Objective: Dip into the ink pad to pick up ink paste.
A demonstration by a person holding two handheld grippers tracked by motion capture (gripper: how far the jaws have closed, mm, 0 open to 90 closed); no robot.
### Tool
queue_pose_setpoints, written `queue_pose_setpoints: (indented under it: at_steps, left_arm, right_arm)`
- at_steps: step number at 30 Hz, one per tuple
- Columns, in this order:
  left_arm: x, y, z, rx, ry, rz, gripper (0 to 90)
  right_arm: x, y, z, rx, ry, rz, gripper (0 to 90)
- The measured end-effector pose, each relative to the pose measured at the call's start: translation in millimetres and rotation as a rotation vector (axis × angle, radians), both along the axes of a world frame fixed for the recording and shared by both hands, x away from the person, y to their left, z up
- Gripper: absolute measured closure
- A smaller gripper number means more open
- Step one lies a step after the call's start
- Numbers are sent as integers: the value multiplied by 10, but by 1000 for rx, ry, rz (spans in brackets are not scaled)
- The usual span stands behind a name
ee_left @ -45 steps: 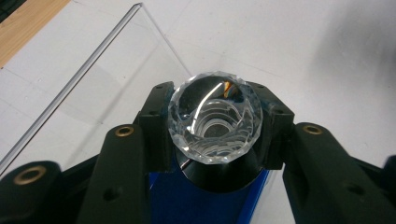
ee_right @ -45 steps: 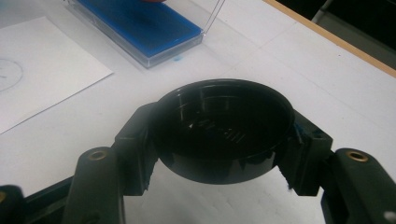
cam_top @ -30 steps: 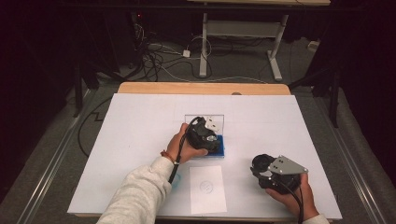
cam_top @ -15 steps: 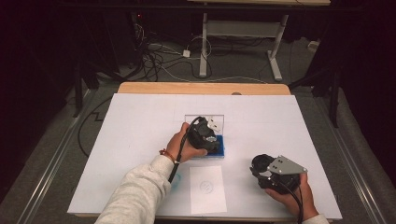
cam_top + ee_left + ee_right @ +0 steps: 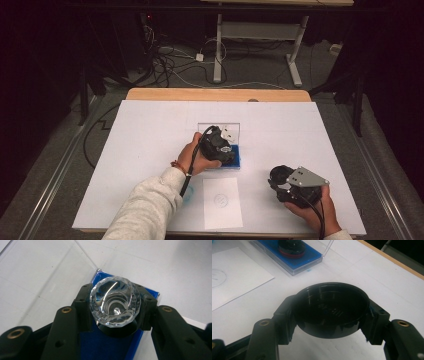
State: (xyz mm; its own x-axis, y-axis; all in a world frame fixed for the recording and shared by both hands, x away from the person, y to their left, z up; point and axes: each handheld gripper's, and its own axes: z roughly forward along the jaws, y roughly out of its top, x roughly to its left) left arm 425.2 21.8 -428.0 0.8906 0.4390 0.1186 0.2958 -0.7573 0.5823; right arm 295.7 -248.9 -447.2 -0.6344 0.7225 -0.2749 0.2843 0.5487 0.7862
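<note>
My left gripper (image 5: 220,146) (image 5: 115,308) is shut on a clear faceted round piece (image 5: 115,300) with a dark base. It holds that piece just over the blue foam of an open clear case (image 5: 235,159) (image 5: 105,345) in the middle of the table. My right gripper (image 5: 280,179) (image 5: 332,316) sits near the front right and is shut on a black round cap (image 5: 330,307), hollow side facing the camera. In the right gripper view a black round part with a red ring (image 5: 292,247) rests on the blue foam (image 5: 312,258).
A white sheet with a drawn circle (image 5: 221,201) (image 5: 234,275) lies near the front edge between the hands. The case's clear lid (image 5: 231,130) stands open behind the left gripper. The white board (image 5: 150,130) ends at a wooden strip (image 5: 215,94) at the back.
</note>
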Motion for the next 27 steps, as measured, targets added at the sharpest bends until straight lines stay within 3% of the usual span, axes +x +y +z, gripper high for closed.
queue_pose_setpoints:
  at_steps: [4, 15, 20, 27]
  left_arm:
    - [21, 11, -5, -15, 13, 6, 548]
    - [-18, -6, 6, 14, -9, 5, 548]
    - [-8, 37, 22, -9, 4, 9, 548]
    - [-68, 149, 158, -45, -28, 6, 548]
  right_arm:
    - [-4, 12, 7, -2, -2, 4, 382]
    - [-5, 9, 10, 3, -2, 3, 382]
    - [-9, 13, 14, 1, -4, 12, 384]
    - [-16, 13, 27, 12, -9, 15, 385]
